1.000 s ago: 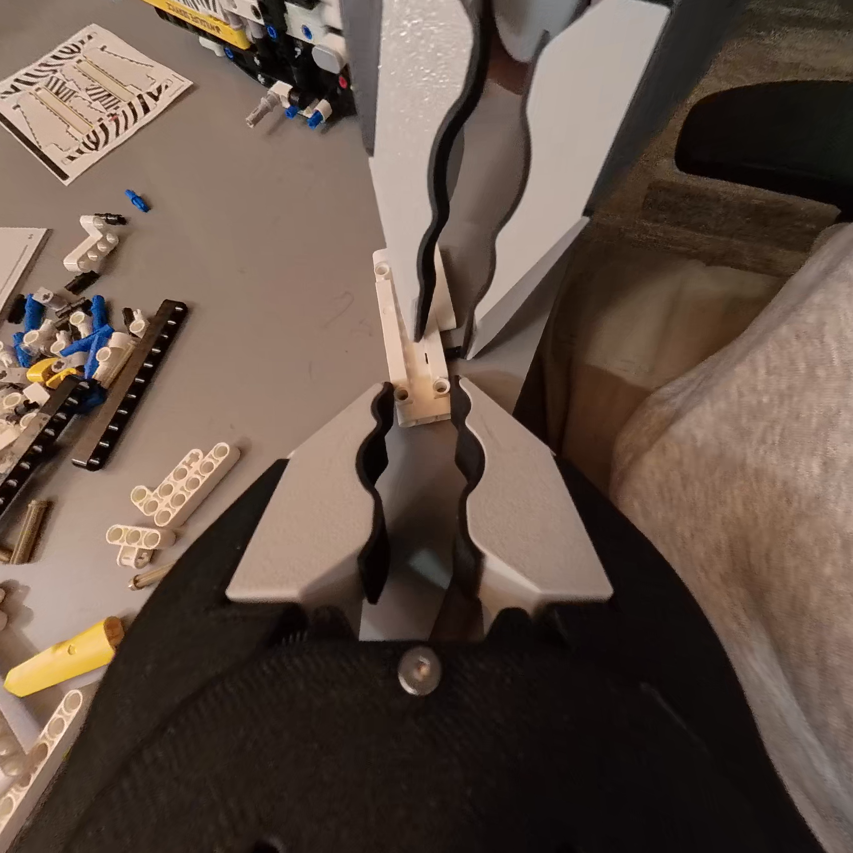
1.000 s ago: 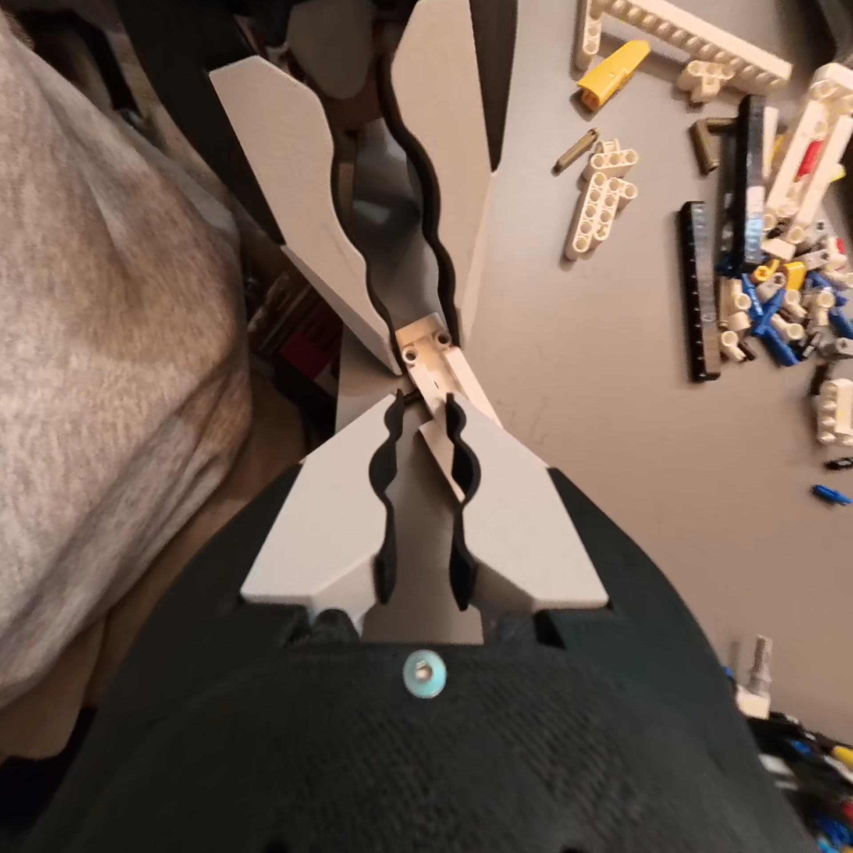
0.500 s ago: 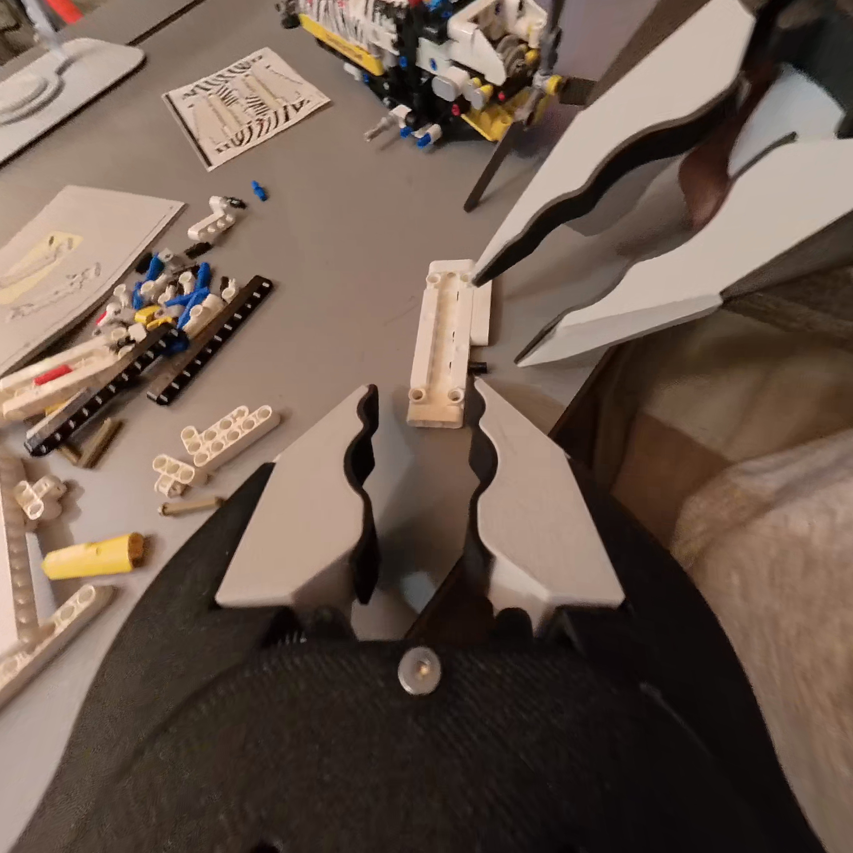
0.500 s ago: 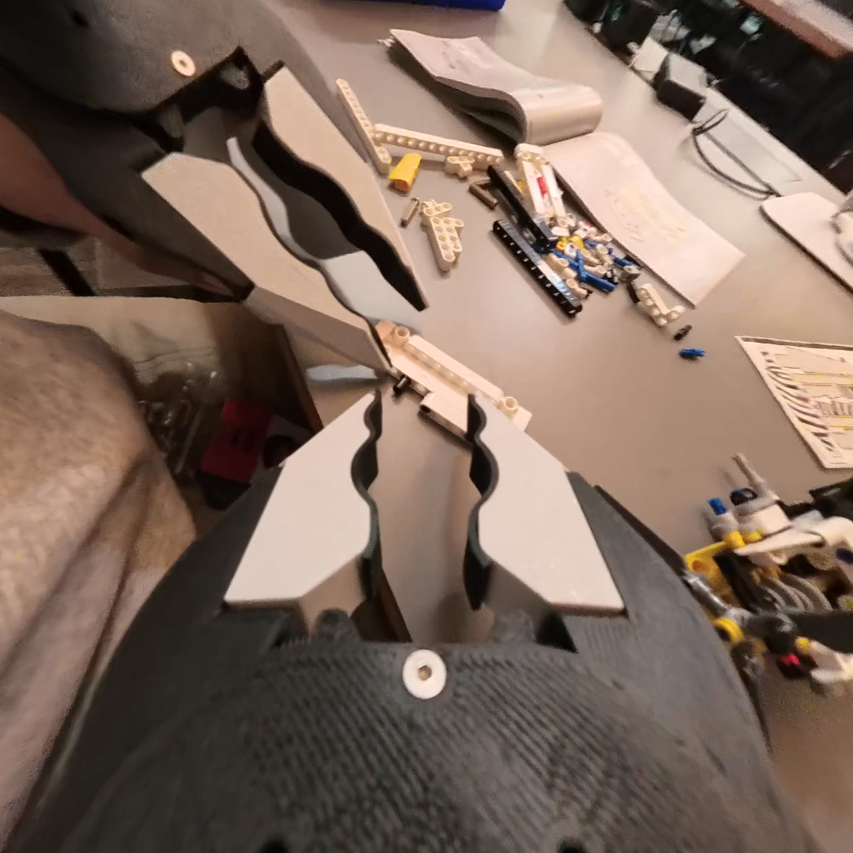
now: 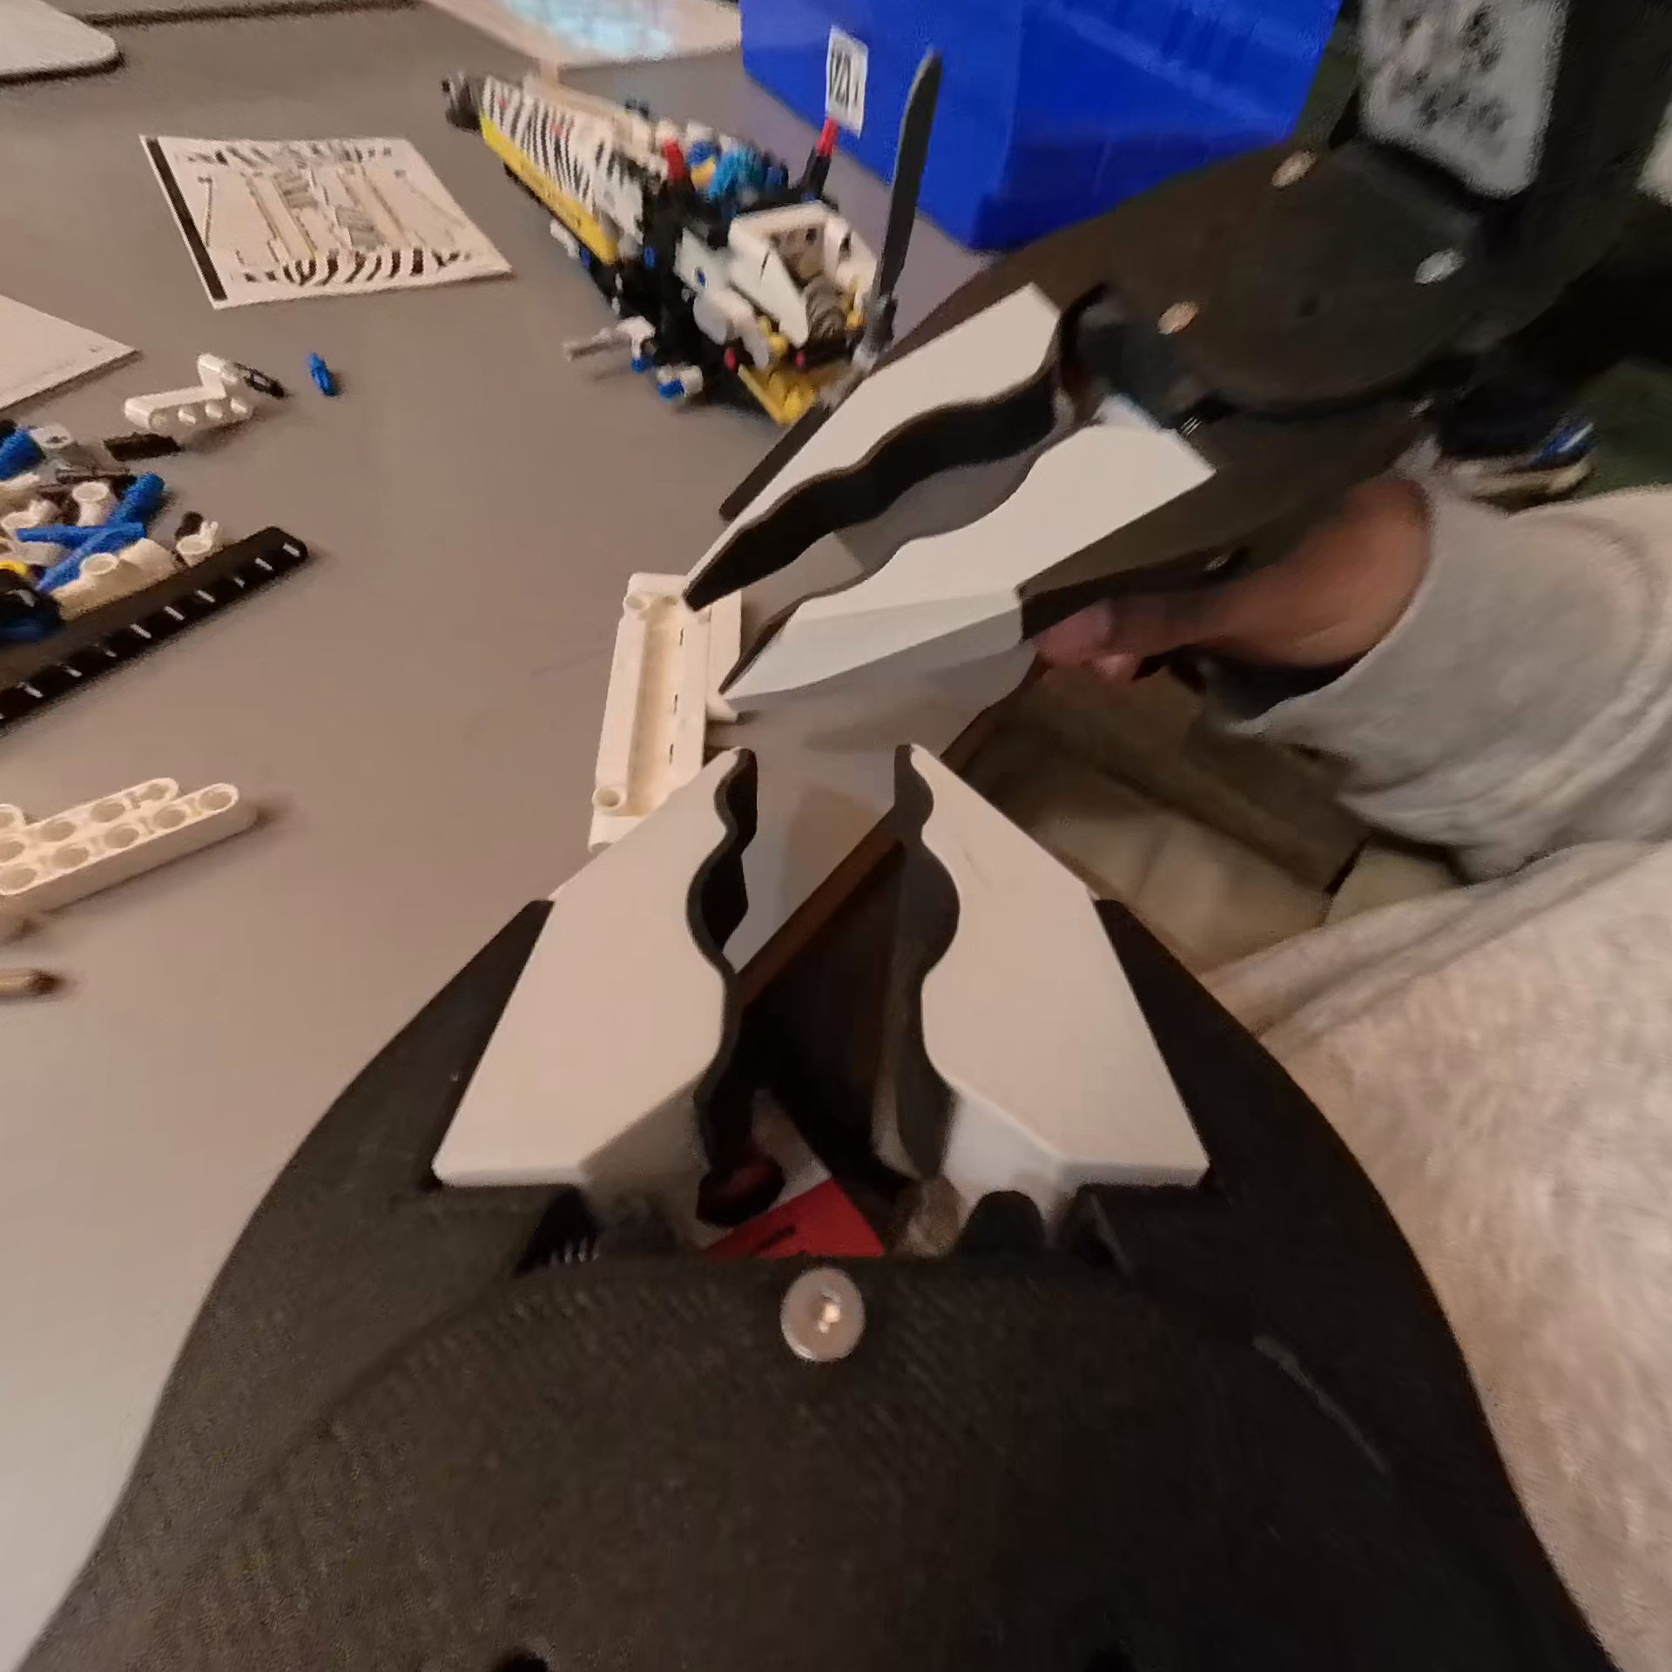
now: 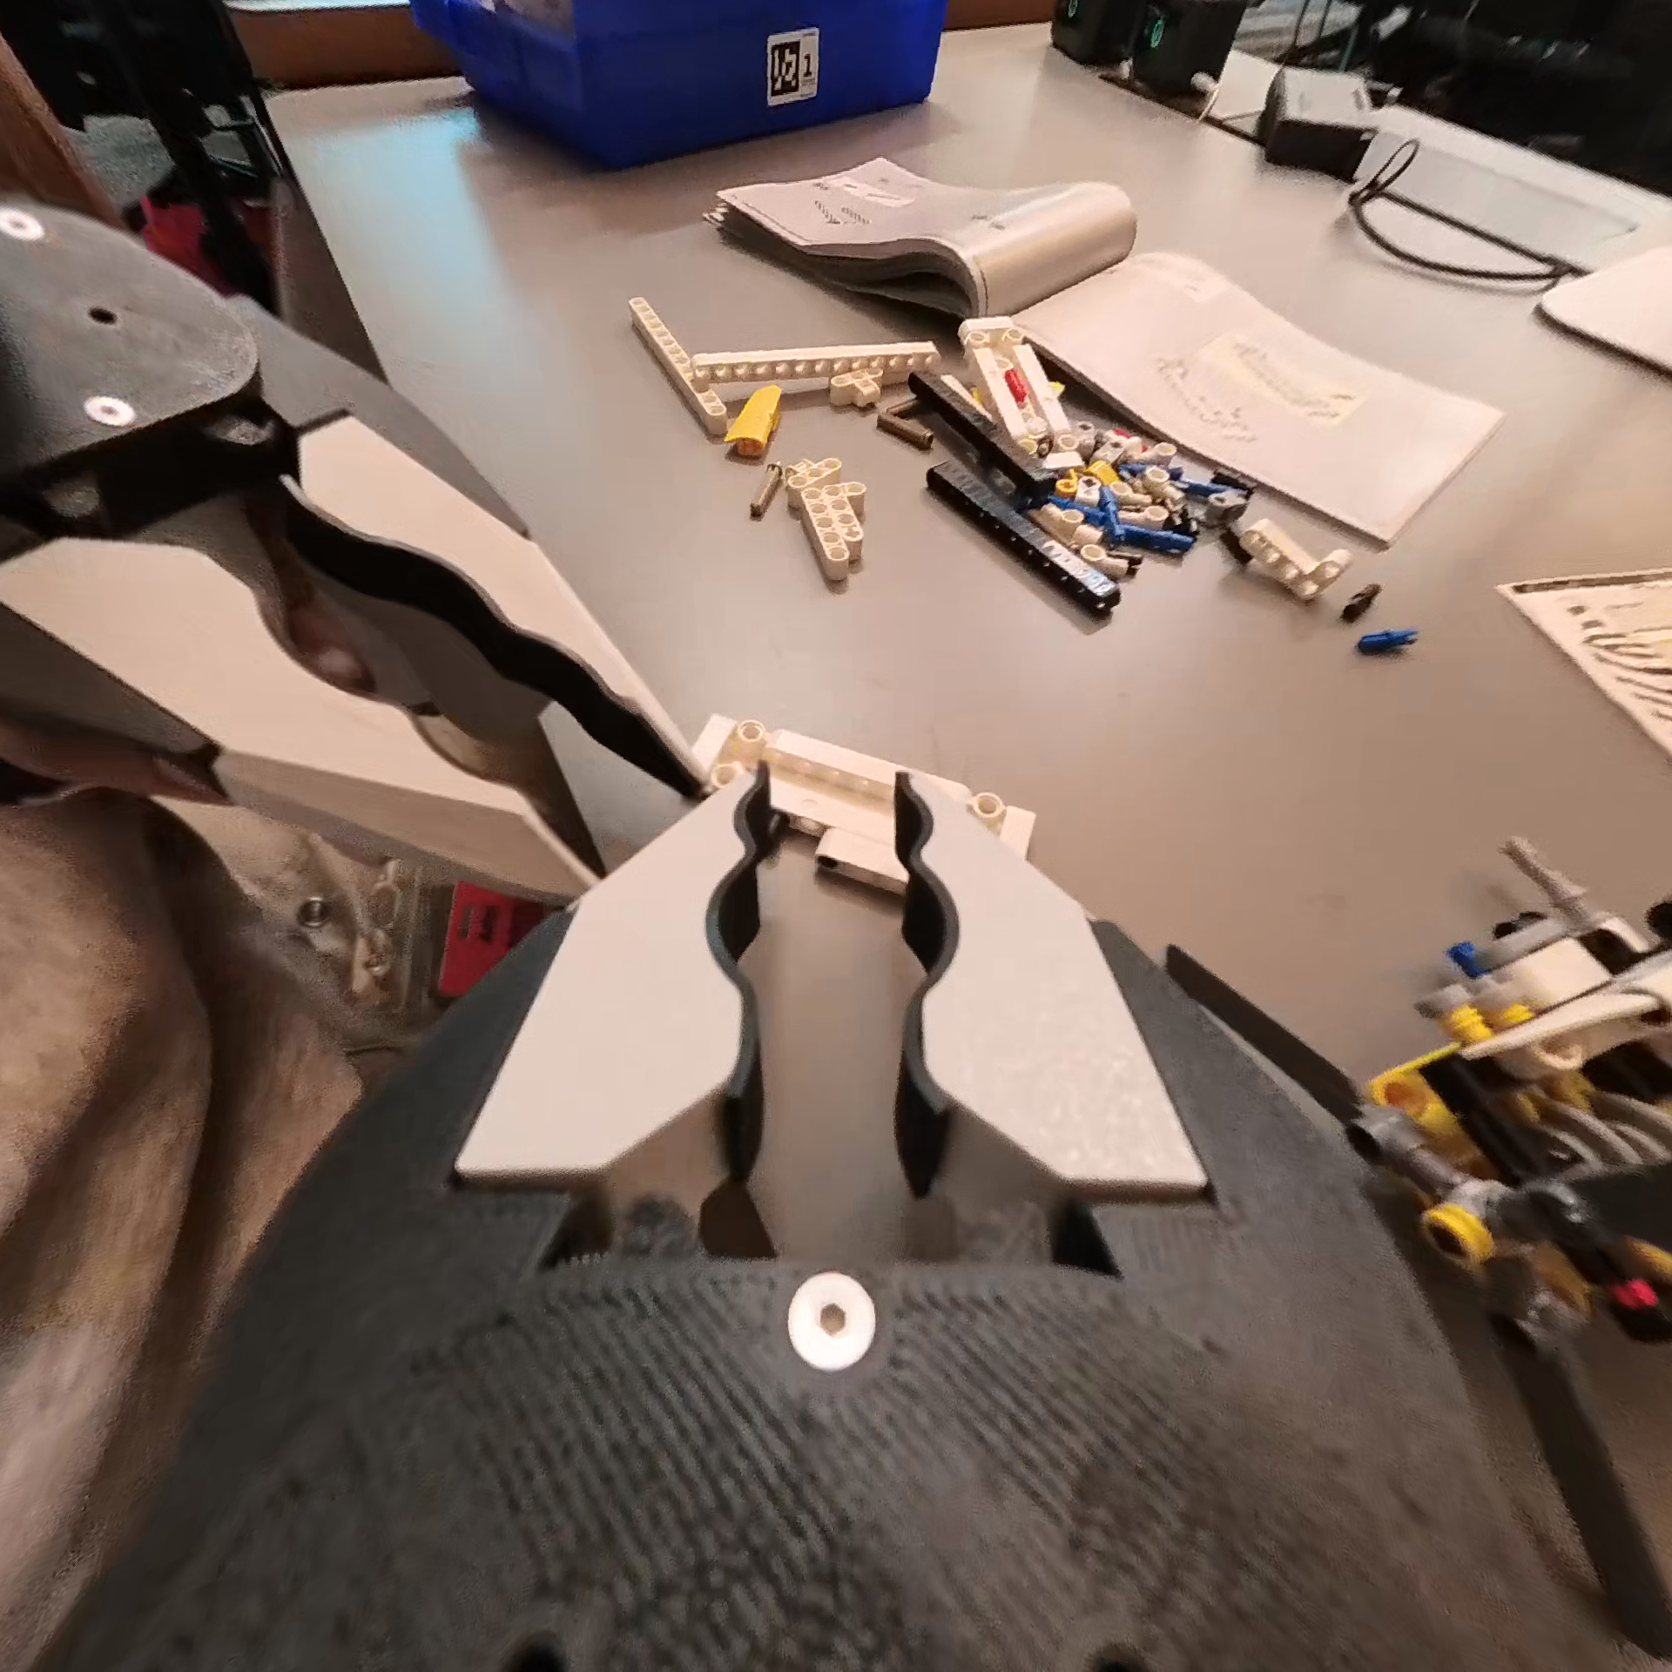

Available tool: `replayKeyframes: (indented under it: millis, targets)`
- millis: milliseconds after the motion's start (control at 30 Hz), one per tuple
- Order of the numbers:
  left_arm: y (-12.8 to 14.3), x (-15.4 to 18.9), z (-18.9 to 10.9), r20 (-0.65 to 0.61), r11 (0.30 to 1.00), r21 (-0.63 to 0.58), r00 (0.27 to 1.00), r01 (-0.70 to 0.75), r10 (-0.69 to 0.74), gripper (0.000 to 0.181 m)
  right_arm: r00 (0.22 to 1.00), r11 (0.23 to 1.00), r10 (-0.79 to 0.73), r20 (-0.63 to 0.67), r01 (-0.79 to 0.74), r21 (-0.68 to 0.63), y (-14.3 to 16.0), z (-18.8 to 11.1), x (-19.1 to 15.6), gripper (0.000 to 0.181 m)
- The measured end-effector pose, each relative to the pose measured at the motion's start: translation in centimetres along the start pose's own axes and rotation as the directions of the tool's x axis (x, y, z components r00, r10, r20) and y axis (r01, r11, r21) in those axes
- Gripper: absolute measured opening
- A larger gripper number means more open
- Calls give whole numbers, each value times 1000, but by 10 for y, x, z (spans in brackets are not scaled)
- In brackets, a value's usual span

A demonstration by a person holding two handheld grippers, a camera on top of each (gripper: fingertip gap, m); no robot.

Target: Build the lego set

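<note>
A white panel piece (image 5: 653,706) lies flat on the grey table (image 5: 434,561), close to its near edge. My left gripper (image 5: 821,769) is open and empty, with its fingertips just short of the panel's near end and over the table edge. My right gripper (image 5: 715,638) is open too, with its tips at the panel's far end and side. In the right wrist view the panel (image 6: 828,760) lies just past the open right gripper (image 6: 831,796), and the left gripper (image 6: 642,828) comes in from the left. Neither gripper holds the panel.
A part-built striped model (image 5: 688,226) stands beyond the panel, in front of a blue bin (image 5: 1040,109). Loose parts (image 6: 1095,493), a black beam (image 5: 154,615), white angled beams (image 6: 828,516), a sticker sheet (image 5: 317,217) and booklets (image 6: 950,235) lie across the table. A person's grey sleeve (image 5: 1493,688) is at the right.
A second ago both grippers held the white panel between them in the air. It now lies on the table, both grippers are open, and both views have tilted up toward the far table.
</note>
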State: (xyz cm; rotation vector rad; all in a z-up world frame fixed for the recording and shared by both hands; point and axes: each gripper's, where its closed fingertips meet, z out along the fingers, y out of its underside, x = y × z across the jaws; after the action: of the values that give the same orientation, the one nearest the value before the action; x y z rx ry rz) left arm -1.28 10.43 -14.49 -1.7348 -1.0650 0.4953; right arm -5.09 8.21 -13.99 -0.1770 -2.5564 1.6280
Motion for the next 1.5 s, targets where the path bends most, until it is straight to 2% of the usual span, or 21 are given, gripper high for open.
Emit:
replayKeyframes:
  millis: [200, 267, 333, 433, 600, 733, 867, 967, 1267, 1400, 1433, 1500]
  targets:
    - [-25, 5, -23, -136, 971, 199, 985, 134, -108, 28, 998, 999, 43, 40, -43, 0, -1, 0, -1, 24]
    - [-27, 5, -29, -177, 957, 271, 983, 104, -57, 30, 998, 999, 35, 57, -36, 18, -3, -1, -4, 25]
    - [-22, -2, -29, -154, 950, 310, 988, 46, 3, 29, 998, 999, 2, 64, -5, 49, -6, -3, -8, 25]
    - [-18, -13, -23, -121, 950, 311, 992, 15, 24, 29, 997, 995, -61, 54, 56, 78, -9, -3, -14, 25]
    - [-21, -9, -18, -125, 933, 358, 992, 21, 25, 28, 989, 983, -147, 19, 144, 109, -12, -1, -22, 24]
    - [-22, -11, -18, -86, 923, 384, 996, 3, 33, 27, 973, 966, -216, -79, 224, 126, -14, -2, -20, 21]
    - [-17, -6, -13, -151, 944, 322, 988, 70, -22, 24, 945, 946, -279, -173, 302, 123, -14, -3, -17, 21]
    - [-17, -7, -13, -147, 942, 325, 988, 84, -38, 25, 928, 933, -300, -221, 334, 136, -16, -5, -16, 19]
    - [-26, -4, -19, -178, 931, 335, 980, 147, -91, 41, 903, 912, -312, -295, 371, 173, -21, -10, -13, 13]
    - [-35, -13, -26, -185, 905, 365, 970, 217, -158, 55, 918, 928, -295, -264, 341, 148, -19, -8, -12, 15]
    - [-35, -16, -26, -174, 903, 370, 971, 220, -165, 54, 927, 936, -279, -250, 320, 146, -18, -8, -11, 17]
    - [-29, -9, -25, -233, 917, 335, 962, 218, -143, 19, 941, 947, -234, -245, 277, 161, -20, -10, -7, 17]
